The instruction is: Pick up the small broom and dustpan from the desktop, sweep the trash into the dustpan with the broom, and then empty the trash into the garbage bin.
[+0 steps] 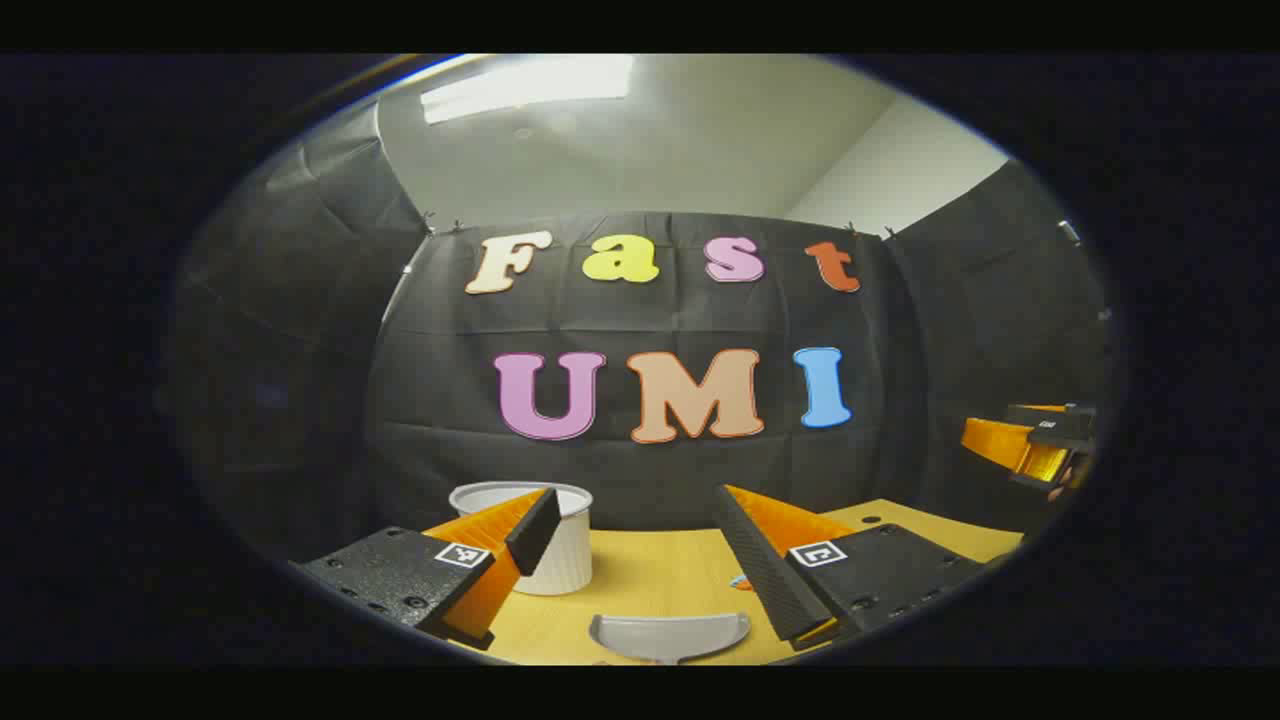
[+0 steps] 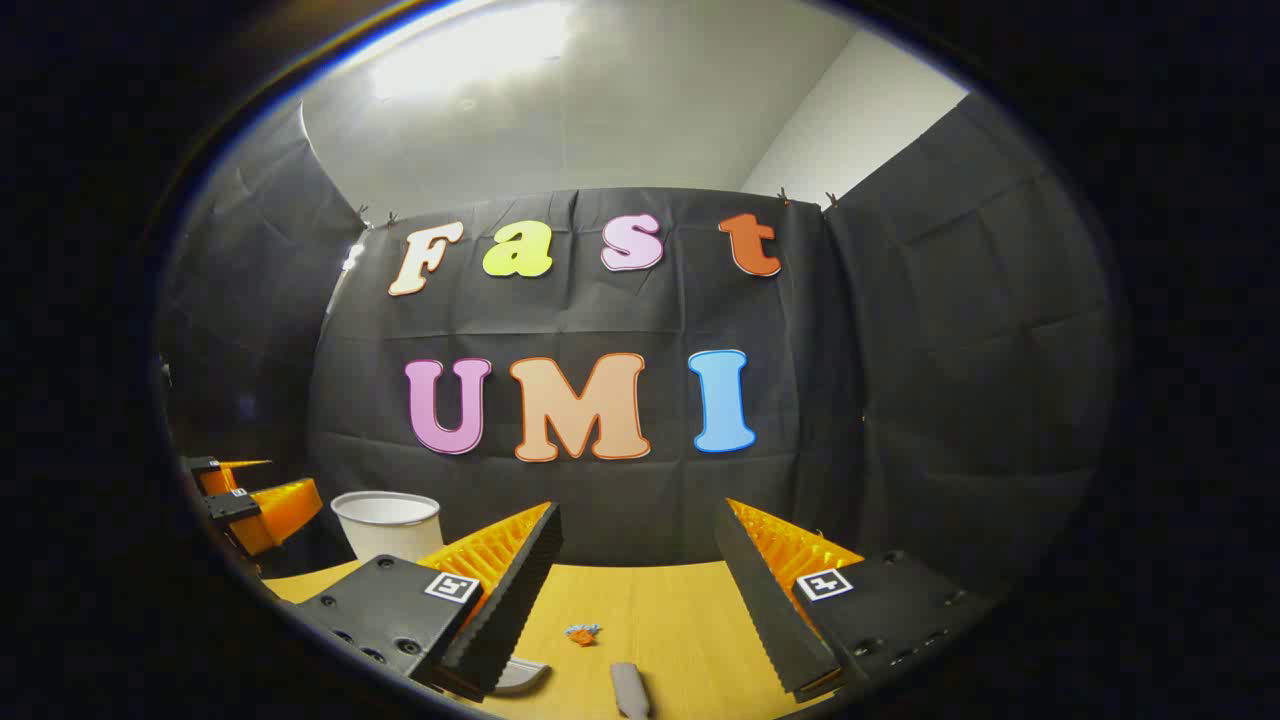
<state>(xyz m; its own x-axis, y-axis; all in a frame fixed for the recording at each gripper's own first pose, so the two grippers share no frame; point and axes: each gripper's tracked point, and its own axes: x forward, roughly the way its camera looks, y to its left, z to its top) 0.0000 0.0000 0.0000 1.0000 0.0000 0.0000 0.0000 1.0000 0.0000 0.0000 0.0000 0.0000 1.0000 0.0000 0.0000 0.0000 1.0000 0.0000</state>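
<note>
Left gripper (image 1: pixel 640 560), right gripper (image 2: pixel 640 600) — both jaws wide, empty.

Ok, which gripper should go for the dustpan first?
Probably left. The left gripper hangs open with the grey dustpan lying between its fingers on the desk. The right gripper looks centred nearer the grey handle, likely the broom's.

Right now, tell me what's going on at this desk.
Nothing is picked up yet. Both grippers hang open above the wooden desktop. The left gripper faces the grey dustpan, with the white ribbed garbage bin behind its left finger. The right gripper looks down at a small orange-and-blue scrap of trash and a grey handle end, probably the broom's.
</note>
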